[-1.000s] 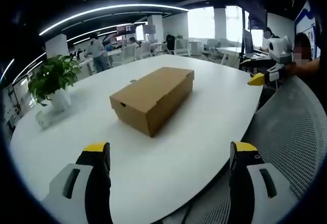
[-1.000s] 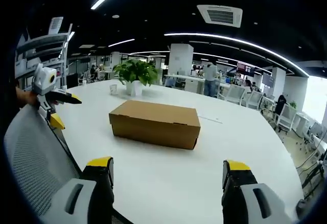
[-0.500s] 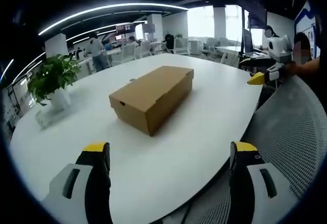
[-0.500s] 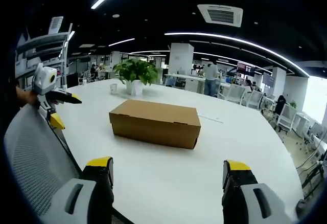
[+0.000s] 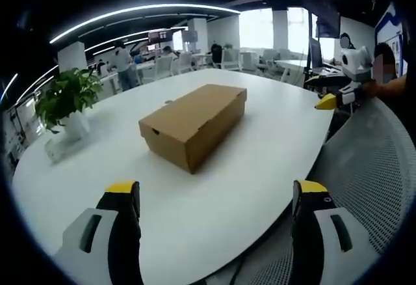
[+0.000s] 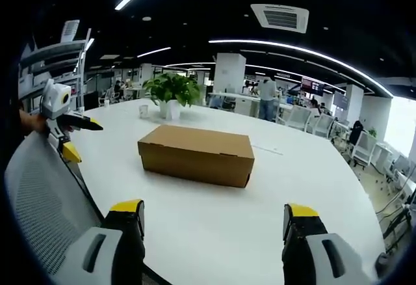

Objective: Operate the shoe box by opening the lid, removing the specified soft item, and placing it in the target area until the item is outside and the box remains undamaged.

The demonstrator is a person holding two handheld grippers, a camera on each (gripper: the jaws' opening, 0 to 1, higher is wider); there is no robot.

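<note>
Brown corrugated cardboard is what we face: a closed rectangular shoe box (image 5: 193, 123) lies flat on the broad white oval table (image 5: 260, 142), its lid fully down. In the left gripper view it sits at about 12 o'clock from our left gripper (image 5: 216, 197), one short end turned toward us and the long side running away toward 1 o'clock. In the right gripper view the same box (image 6: 195, 155) shows its long side, at about 11 o'clock from our right gripper (image 6: 213, 217).

Both tongs hang spread wide with nothing between them, their yellow-tipped black jaws well apart and short of the box, above the near table edge. A grey mesh chair back (image 5: 374, 168) stands just beside that edge.

We see the right gripper across the left gripper view at 2 o'clock (image 5: 335, 93), and the left one in the right gripper view at 9 o'clock (image 6: 73, 136), each off the table's rim.

A leafy green potted plant in a white pot (image 6: 172, 95) stands on the table beyond the box, at 12 o'clock in the right gripper view.
</note>
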